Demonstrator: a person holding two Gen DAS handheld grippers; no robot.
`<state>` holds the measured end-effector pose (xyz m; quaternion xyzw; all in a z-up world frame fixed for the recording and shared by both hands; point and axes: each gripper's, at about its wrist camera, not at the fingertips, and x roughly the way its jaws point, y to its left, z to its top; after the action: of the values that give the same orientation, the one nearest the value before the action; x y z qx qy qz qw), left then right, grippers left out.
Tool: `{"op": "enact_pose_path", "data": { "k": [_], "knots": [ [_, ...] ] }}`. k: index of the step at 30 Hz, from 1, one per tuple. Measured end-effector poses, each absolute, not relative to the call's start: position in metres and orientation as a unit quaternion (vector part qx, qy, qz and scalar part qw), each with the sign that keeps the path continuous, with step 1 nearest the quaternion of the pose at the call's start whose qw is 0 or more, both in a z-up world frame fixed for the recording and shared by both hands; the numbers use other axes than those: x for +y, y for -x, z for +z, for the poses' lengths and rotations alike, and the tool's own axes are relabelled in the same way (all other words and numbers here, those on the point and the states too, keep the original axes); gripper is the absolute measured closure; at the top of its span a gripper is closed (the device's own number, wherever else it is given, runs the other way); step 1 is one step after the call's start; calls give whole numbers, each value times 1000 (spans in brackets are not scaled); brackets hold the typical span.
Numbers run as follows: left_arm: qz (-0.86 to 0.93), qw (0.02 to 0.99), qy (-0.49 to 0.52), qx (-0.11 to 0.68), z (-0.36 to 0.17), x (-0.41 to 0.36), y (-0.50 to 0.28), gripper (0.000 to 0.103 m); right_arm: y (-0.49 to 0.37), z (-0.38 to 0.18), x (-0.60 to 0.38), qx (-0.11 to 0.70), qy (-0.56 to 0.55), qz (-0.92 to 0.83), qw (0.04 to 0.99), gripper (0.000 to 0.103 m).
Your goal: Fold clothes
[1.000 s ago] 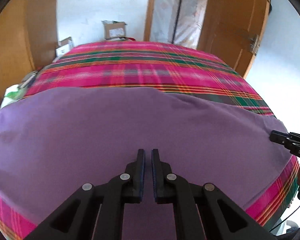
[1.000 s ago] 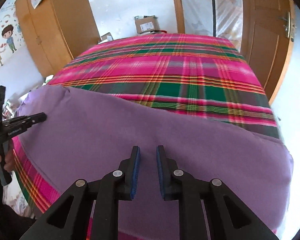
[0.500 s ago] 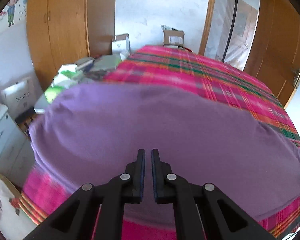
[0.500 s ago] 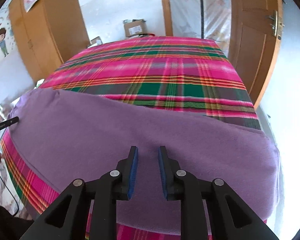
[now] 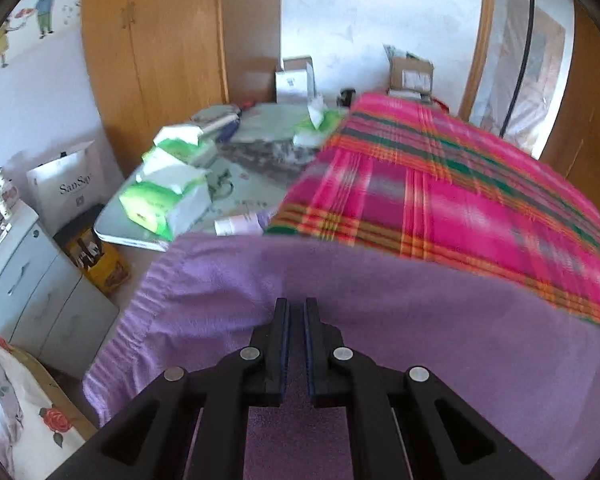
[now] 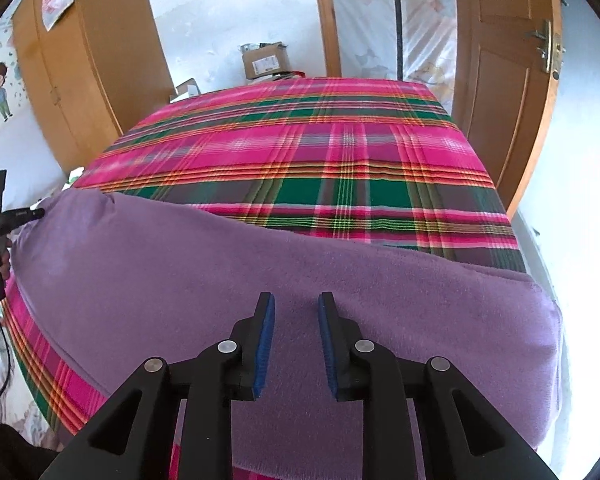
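Note:
A purple garment (image 6: 260, 280) lies spread flat across the near end of a bed with a pink plaid cover (image 6: 320, 152). It also shows in the left wrist view (image 5: 420, 312), its left edge hanging off the bed. My left gripper (image 5: 296, 312) hovers over the garment's left part, its jaws nearly together with a thin gap and nothing between them. In the right wrist view the left gripper (image 6: 28, 213) sits at the garment's far-left corner. My right gripper (image 6: 296, 308) is open and empty above the garment's near edge.
A low table (image 5: 236, 184) with green tissue packs (image 5: 156, 204) stands left of the bed. A grey cabinet (image 5: 32, 288), a white bag (image 5: 68, 188), wooden wardrobes (image 5: 160, 52) and cardboard boxes (image 6: 264, 60) line the room. A wooden door (image 6: 504, 80) is at right.
The left gripper has swung left towards the garment's left edge, bringing the side table into view. The right gripper has opened a little wider and stayed over the near edge.

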<state>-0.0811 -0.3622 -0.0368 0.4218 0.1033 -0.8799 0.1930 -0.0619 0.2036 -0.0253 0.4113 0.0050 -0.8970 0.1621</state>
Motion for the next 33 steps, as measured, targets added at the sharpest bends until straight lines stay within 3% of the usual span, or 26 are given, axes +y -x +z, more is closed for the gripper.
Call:
{"op": "enact_pose_path", "data": {
  "k": [9,14,16,18,33],
  "knots": [
    [-903,206,-342,161,-7,-390,-12,95,62,-21,192,9,-408,-896,176,80],
    [-879,232,-331,253,-22,-427,-62,85,66,-23,176,13,-408,-890,201,80],
    [-875,220,-323,285,-27,-433,-71,70,64,-22,168,18,-405,-889,213,80],
    [-871,201,-314,319,-33,-439,-78,64,63,-20,162,23,-400,-888,224,80],
    [-821,163,-286,466,-73,-466,-81,58,57,-16,153,29,-394,-889,232,80]
  ]
}}
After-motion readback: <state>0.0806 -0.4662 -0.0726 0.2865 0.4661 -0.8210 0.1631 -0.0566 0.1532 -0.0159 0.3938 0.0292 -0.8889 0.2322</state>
